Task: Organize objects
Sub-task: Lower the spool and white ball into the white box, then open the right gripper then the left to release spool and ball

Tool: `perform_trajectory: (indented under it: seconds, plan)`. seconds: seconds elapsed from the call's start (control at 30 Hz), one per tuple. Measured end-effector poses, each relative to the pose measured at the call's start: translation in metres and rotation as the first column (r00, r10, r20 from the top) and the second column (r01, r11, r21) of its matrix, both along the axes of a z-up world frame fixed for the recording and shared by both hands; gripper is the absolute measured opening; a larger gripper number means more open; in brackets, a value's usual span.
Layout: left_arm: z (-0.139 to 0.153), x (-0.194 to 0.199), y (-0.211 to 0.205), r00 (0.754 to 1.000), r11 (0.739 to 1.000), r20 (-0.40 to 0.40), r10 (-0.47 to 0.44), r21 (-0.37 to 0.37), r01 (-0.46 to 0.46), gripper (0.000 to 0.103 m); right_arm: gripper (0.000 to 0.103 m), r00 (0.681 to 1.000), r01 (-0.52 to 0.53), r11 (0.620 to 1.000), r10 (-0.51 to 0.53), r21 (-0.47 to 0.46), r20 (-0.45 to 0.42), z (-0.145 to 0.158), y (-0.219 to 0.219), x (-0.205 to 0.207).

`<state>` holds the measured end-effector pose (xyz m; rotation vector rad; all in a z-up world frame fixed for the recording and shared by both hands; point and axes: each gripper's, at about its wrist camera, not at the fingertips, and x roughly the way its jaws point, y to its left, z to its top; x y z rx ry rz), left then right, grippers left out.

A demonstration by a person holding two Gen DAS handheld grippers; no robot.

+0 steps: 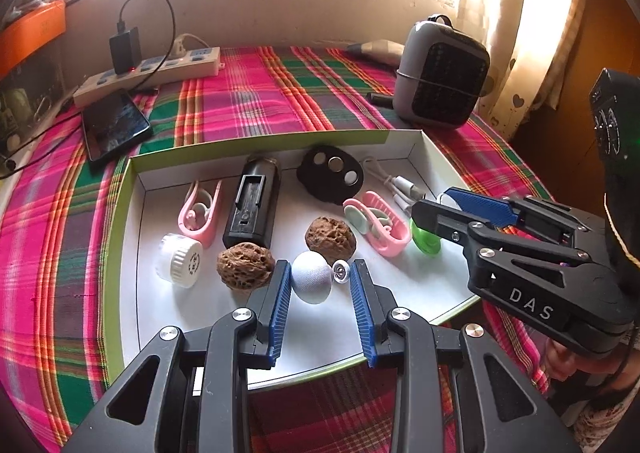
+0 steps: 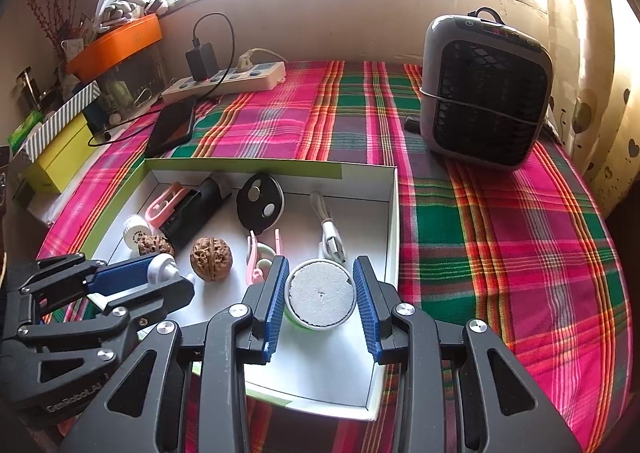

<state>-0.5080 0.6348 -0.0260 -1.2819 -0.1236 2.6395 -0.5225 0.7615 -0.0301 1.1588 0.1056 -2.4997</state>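
White knob (image 1: 313, 281) clamped in left gripper (image 1: 320, 273); right gripper (image 2: 321, 271) grasps green-based cap (image 2: 321, 293) (both over tray (image 2: 390, 213)).

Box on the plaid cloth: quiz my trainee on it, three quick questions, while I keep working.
1. How many walnuts lie in the box?
2. True or false: the grey heater stands inside the box.
3. What does the right tool grip? A) a cable B) a round tub C) a phone
Key: 1 two; 2 false; 3 B.
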Motion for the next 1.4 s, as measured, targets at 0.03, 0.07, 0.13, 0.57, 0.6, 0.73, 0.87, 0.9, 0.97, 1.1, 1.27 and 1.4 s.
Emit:
perform_trajectory:
  seconds: [0.03,0.07,0.13,0.57,0.6,0.73,0.87,0.9,0.97,1.1,1.27,1.4]
  plan:
    - [-0.0011,-0.0006,0.0007,1.000,1.000,0.004,-0.001,-0.004,0.001,0.028,0.035,1.000,-0.001,1.000,0.001,-0.002,0.002,-0.0005,0.0001,-0.0005]
    - [-0.0027,-0.0010,0.0017,1.000,1.000,0.009,-0.002,-0.007,0.002,0.028,0.035,1.000,-0.003,1.000,0.003,-0.004,0.004,-0.0012,0.0002,-0.0008]
    - [-0.0050,-0.0016,0.0022,1.000,1.000,0.015,0.001,-0.009,-0.001,0.028,0.035,1.000,-0.003,1.000,0.003,-0.011,0.004,-0.0015,0.0008,-0.0013]
    - [-0.0080,-0.0042,0.0020,1.000,1.000,0.023,0.009,-0.011,-0.009,0.028,0.035,1.000,-0.005,1.000,0.005,-0.022,0.003,-0.0018,0.0031,-0.0017]
    - [-0.0081,-0.0048,0.0021,1.000,1.000,0.024,0.007,-0.014,-0.007,0.028,0.035,1.000,-0.005,1.000,0.005,-0.024,0.003,-0.0018,0.0033,-0.0017]
    - [-0.0084,-0.0047,0.0019,1.000,1.000,0.024,0.008,-0.015,-0.007,0.028,0.035,1.000,-0.004,1.000,0.004,-0.028,0.004,-0.0015,0.0037,-0.0014]
    - [-0.0083,-0.0045,0.0018,1.000,1.000,0.023,0.008,-0.014,-0.007,0.028,0.035,1.000,-0.003,1.000,0.003,-0.030,0.004,-0.0012,0.0036,-0.0017]
    - [-0.0084,-0.0045,0.0016,1.000,1.000,0.024,0.008,-0.014,-0.008,0.028,0.035,1.000,-0.002,1.000,0.003,-0.031,0.004,-0.0009,0.0036,-0.0019]
    - [-0.0083,-0.0049,0.0018,1.000,1.000,0.025,0.007,-0.016,-0.007,0.028,0.035,1.000,-0.002,0.999,0.002,-0.033,0.006,-0.0007,0.0040,-0.0022]
    - [-0.0083,-0.0044,0.0013,1.000,1.000,0.024,0.008,-0.014,-0.007,0.029,0.035,1.000,-0.002,0.999,0.002,-0.033,0.006,-0.0008,0.0042,-0.0022]
    - [-0.0080,-0.0045,0.0013,1.000,1.000,0.024,0.007,-0.016,-0.007,0.029,0.035,1.000,0.002,0.999,-0.002,-0.049,0.009,-0.0012,0.0054,-0.0031]
    - [-0.0078,-0.0039,0.0014,1.000,1.000,0.024,0.007,-0.016,-0.007,0.029,0.036,1.000,-0.004,0.998,0.005,-0.058,0.015,-0.0026,0.0043,-0.0029]
